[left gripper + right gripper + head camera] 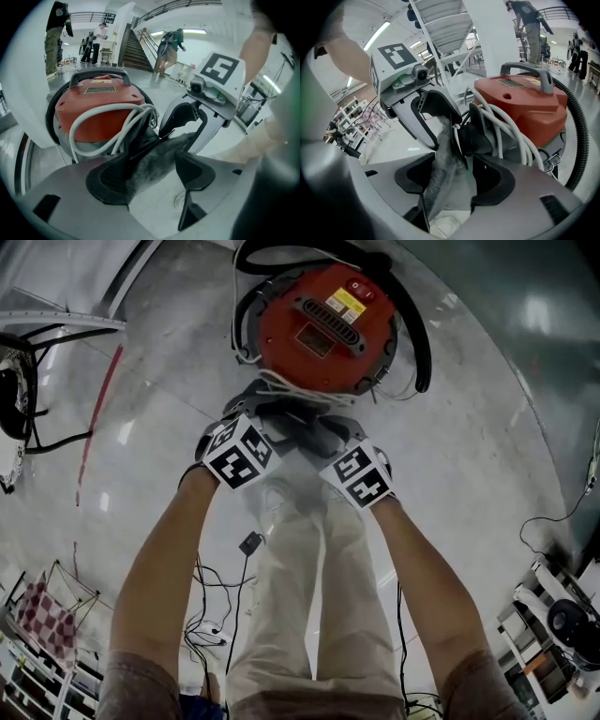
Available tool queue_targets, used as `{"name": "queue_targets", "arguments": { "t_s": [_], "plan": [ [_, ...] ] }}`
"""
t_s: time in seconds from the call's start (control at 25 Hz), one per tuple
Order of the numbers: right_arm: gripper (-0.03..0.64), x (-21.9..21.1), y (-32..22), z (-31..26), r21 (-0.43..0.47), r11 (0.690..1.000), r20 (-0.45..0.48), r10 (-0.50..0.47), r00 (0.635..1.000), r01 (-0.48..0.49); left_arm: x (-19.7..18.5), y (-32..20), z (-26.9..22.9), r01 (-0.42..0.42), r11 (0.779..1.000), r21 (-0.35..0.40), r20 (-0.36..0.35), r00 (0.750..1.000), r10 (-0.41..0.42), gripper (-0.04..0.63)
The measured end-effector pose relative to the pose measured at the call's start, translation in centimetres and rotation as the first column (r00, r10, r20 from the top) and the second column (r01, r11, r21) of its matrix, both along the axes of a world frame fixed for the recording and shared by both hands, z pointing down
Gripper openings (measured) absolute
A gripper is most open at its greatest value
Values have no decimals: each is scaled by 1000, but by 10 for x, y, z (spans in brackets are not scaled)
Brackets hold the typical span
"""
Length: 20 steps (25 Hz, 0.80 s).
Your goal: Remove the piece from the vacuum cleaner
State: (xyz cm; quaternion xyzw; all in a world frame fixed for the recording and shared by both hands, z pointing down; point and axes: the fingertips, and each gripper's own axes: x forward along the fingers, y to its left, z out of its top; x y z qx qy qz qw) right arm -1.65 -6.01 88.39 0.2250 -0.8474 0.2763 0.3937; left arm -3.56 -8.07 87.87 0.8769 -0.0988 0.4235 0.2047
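Left hand-held gripper (150, 171): jaws closed partway onto the soft grey mesh fabric piece (154, 157), which fills the gap between the pads.
Right hand-held gripper (454, 176): jaws pinch the same piece from the opposite side, facing the left one.
Piece location: low centre of both gripper views, stretched between the two grippers. Its far end reaches a black fitting (478, 138) at the front of the round red vacuum cleaner (323, 324).
Vacuum location: upper middle of the head view, standing on the shiny grey floor (469, 446).
Step in hand: probably drawing the piece off its fitting; whether it is already free cannot be told.
How to do it well: pull both grippers evenly and straight back from the fitting, so the mesh neither twists nor tears.
Watch for: the looped white cord (108, 117) hangs just above the piece and could snag it, so keep the pull low.
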Motion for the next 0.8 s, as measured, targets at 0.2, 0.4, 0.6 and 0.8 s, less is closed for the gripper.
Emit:
{"name": "queue_targets", "arguments": {
  "t_s": [0.2, 0.4, 0.6, 0.8],
  "plan": [
    [187, -3, -5, 8, -1, 1000, -19, 2, 1000, -2, -5, -5, 6, 68, 997, -29, -1, 998, -68, 285],
    [121, -3, -3, 11, -21, 999, 4, 49, 999, -49, -8, -3, 7, 121, 992, -36, 6, 993, -120, 273],
    [91, -2, -1, 13, -36, 995, 3, 91, 996, -91, -11, 0, 8, 165, 985, -43, 16, 986, -164, 253],
    [67, -2, 3, 16, -65, 990, -10, 121, 993, -121, -13, 3, 9, 196, 979, -63, 23, 981, -195, 233]
  ]
}}
